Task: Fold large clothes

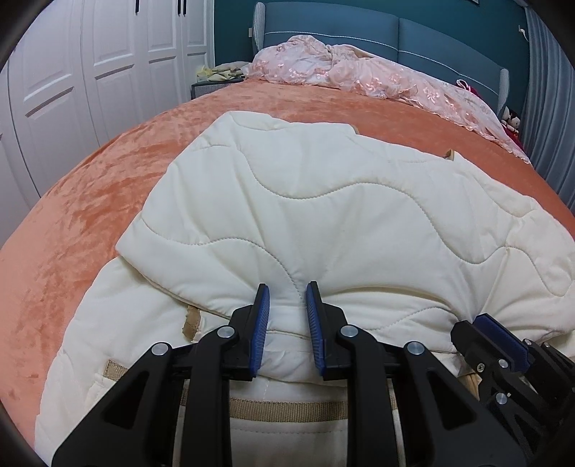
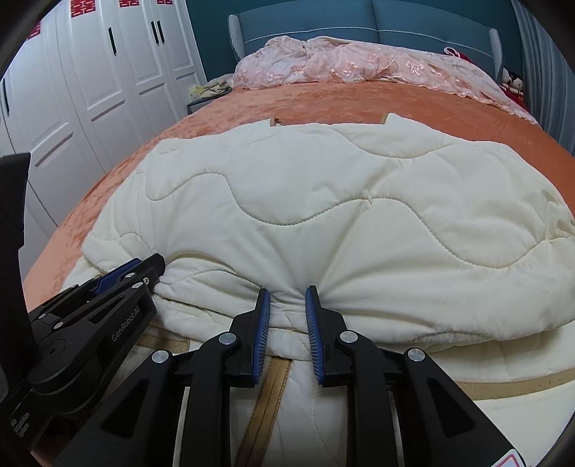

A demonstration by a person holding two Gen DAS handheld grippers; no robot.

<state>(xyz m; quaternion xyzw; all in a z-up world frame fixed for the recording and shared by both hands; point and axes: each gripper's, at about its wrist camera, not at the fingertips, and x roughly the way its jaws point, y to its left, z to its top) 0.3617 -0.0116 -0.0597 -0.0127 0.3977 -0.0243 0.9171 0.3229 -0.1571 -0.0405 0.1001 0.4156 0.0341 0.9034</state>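
Observation:
A cream quilted jacket [image 1: 305, 201] with wavy stitching and tan trim lies on an orange bedspread [image 1: 90, 201], its upper layer folded over the lower one. My left gripper [image 1: 286, 303] is shut on the near edge of that folded layer, cloth bunched between its blue pads. The right gripper [image 1: 499, 334] shows at the lower right of the left wrist view, biting the same edge. In the right wrist view the jacket [image 2: 341, 201] fills the middle, my right gripper [image 2: 287, 305] is shut on its gathered edge, and the left gripper [image 2: 122, 273] grips further left.
A pink lace cover [image 1: 359, 75] is heaped at the head of the bed against a teal headboard [image 1: 330, 32]. White wardrobe doors [image 1: 107, 64] stand along the left. A small bedside table [image 1: 212, 86] holds yellowish things. Grey curtain [image 1: 550, 107] at right.

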